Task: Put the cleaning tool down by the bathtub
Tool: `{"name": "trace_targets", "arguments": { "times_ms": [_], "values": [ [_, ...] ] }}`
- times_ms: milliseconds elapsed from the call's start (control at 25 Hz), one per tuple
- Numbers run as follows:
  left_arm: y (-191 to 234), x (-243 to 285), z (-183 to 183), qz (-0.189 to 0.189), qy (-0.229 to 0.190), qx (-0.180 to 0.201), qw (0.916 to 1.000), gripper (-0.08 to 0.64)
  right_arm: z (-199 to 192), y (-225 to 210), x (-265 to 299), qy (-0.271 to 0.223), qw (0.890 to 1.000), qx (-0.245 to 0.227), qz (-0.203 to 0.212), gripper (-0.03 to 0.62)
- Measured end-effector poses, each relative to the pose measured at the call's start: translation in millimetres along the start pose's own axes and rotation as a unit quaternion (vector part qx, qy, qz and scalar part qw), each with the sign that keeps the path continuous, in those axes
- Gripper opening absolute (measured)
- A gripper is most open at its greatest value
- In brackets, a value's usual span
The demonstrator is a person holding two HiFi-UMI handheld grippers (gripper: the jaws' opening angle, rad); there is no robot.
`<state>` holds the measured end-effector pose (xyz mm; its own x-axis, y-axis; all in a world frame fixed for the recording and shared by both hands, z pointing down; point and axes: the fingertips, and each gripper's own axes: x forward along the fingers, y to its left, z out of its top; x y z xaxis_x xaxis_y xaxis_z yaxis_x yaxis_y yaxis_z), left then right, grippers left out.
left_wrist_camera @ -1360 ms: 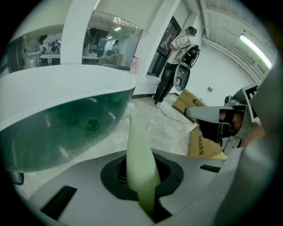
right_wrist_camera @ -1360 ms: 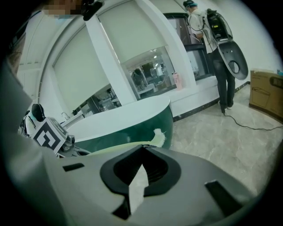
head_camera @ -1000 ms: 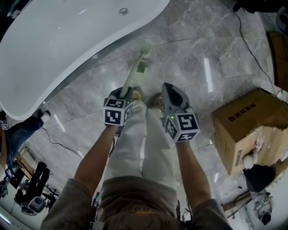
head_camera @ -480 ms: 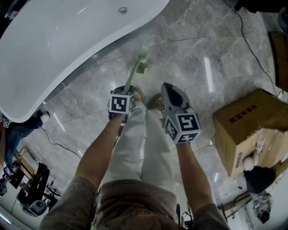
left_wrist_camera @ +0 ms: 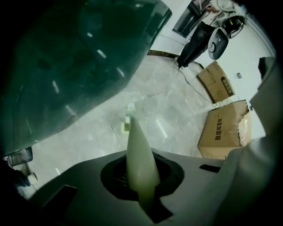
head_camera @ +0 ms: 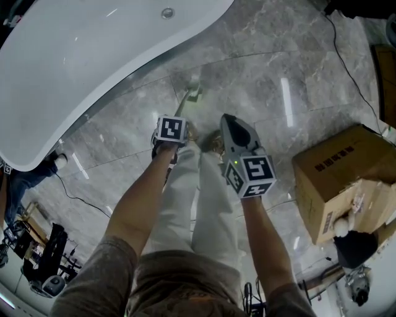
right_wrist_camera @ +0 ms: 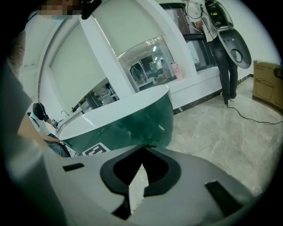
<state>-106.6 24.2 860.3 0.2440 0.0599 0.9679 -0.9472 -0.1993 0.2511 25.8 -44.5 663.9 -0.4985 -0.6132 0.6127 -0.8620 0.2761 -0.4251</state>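
- Left gripper (left_wrist_camera: pixel 141 175) is clamped on the pale green handle of the cleaning tool (left_wrist_camera: pixel 135 145), jaws pinching it on both sides, with the handle running straight out from between them.
- From that grip the tool slants down toward the marble floor (head_camera: pixel 278 74). Its small brush head (head_camera: pixel 193 92) sits low by the floor, near the curved side of the bathtub (head_camera: pixel 127 79) but apart from it. From where I stand I can't say whether the head actually touches the tiles.
- Right gripper (right_wrist_camera: pixel 142 149) has its jaws pressed together at the tips with nothing between them. It hangs in front of the person, beside the left one and a little nearer the body, pointing out across the room.
- The tub is white inside, with a drain fitting (head_camera: pixel 167 12) in its basin, and dark green on the outside wall as seen from the left gripper view.
- The person holding both grippers stands close to the tub in light trousers (head_camera: pixel 198 198), both forearms stretched forward.
- To the person's right, well away from the tool, a brown cardboard box (head_camera: pixel 337 176) stands on the floor with printing on its side.
- A thin black cable (head_camera: pixel 348 65) trails over the tiles beyond the box.
- A bystander in dark trousers (right_wrist_camera: pixel 223 62) stands at the far wall.
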Motion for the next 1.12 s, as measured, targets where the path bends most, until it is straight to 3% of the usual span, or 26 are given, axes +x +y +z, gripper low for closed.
{"name": "trace_targets", "arguments": {
  "times_ms": [160, 480, 1120],
  "values": [
    [7.6, 9.4, -12.9, 0.012, 0.059, 0.003, 0.9982, 0.023, -1.3, -3.9, 2.6, 0.001, 1.0, 0.004, -0.001, -0.002],
    [18.9, 21.1, -6.9, 0.039, 0.105, 0.017, 0.9935, 0.021, -3.9, -12.9, -0.2, 0.004, 1.0, 0.015, -0.006, -0.002],
    [18.8, 51.0, 8.6, 0.046, 0.156, 0.029, 0.9863, 0.02, -15.8, -27.6, 3.6, 0.008, 0.999, 0.043, -0.011, -0.002]
  ]
}}
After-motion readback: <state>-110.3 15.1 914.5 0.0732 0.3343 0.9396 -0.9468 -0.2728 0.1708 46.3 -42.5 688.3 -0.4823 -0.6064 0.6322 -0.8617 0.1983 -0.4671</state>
